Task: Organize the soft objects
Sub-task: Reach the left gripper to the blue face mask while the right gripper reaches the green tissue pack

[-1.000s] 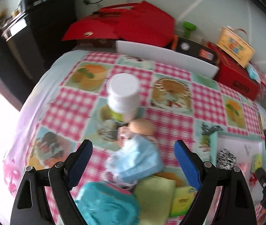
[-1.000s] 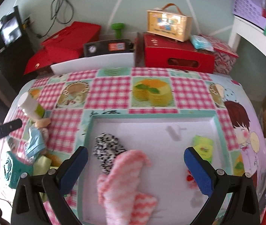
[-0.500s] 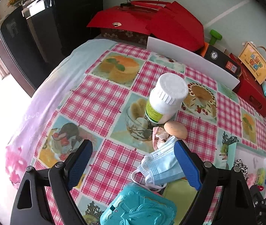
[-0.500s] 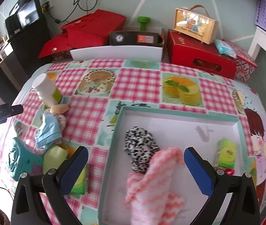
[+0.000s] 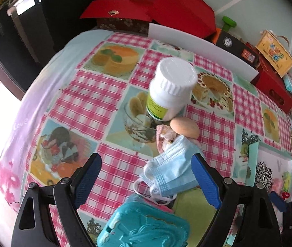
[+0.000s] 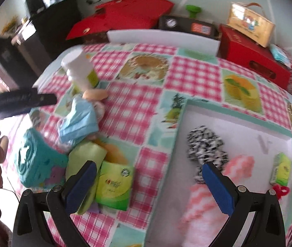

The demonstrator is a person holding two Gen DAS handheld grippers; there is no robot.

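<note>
Overhead, left gripper [image 5: 146,182] spread wide, empty, above blue face mask [image 5: 170,173] on checked tablecloth [image 5: 84,94]. Only right view shows green tissue pack [image 6: 114,187]; right gripper [image 6: 148,187] also wide, empty, straddling tray [image 6: 179,127] edge, pink towel [image 6: 205,203] inside.

A pleated blue non-woven face mask [image 5: 171,169], a glossy white plastic bottle [image 5: 171,86] and a fluffy pink-and-white cloth [image 6: 205,205] are seen.

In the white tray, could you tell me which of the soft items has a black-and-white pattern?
The scrunchie-like cloth near the tray's left wall; the towel beside it is pink-and-white striped.
</note>
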